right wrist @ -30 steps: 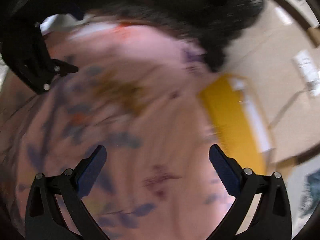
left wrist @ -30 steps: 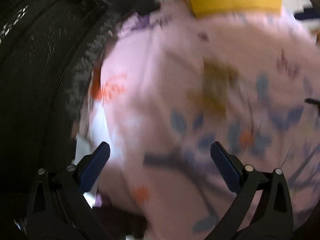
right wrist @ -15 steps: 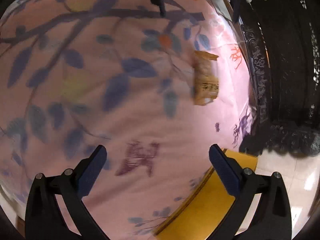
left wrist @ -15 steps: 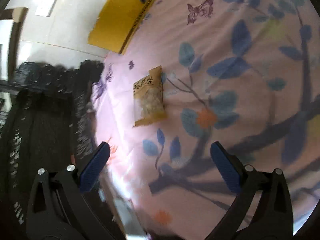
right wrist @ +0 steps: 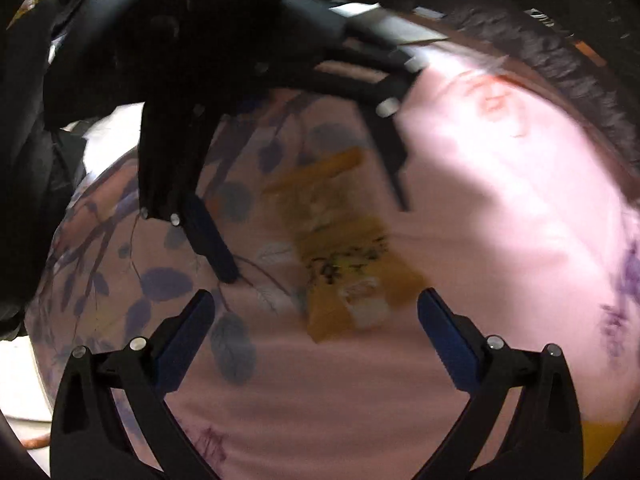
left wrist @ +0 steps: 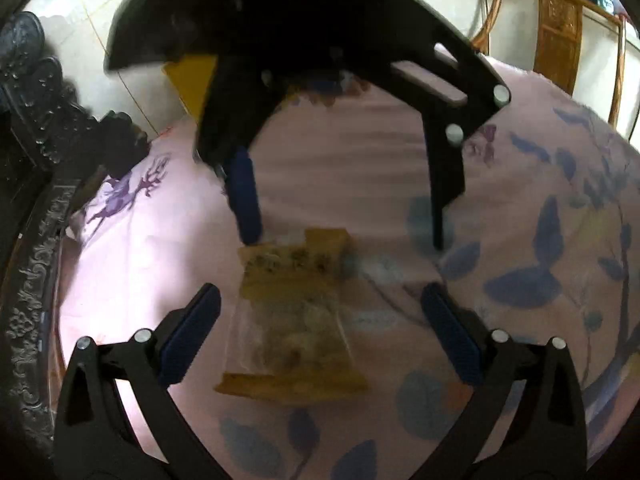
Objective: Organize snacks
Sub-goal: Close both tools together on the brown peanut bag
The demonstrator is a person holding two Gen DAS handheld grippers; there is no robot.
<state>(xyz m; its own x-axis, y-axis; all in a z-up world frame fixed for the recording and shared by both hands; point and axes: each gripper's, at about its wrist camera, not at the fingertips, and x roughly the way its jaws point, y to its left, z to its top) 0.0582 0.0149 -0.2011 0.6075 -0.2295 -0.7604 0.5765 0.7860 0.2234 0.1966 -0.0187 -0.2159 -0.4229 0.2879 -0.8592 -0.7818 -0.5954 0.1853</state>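
A yellow-and-clear snack packet [left wrist: 292,320] lies flat on a pink floral cloth [left wrist: 520,240]. It also shows in the right wrist view [right wrist: 340,248]. My left gripper [left wrist: 320,304] is open, low over the cloth, with the packet between its blue pads. My right gripper [right wrist: 312,308] is open at the packet's opposite end, facing the left one. In the left wrist view the right gripper [left wrist: 344,236] stands over the packet's far end. In the right wrist view the left gripper [right wrist: 316,240] straddles the packet's far half.
A dark carved wooden frame [left wrist: 36,208] runs along the cloth's left side. A yellow cardboard piece [left wrist: 192,80] lies beyond the cloth's far edge on a pale tiled floor. A wooden cabinet [left wrist: 556,36] stands at the far right.
Both grippers have swung in and dropped close to the packet from opposite ends. The packet, small and distant half a second ago, now lies between both open pairs of fingers.
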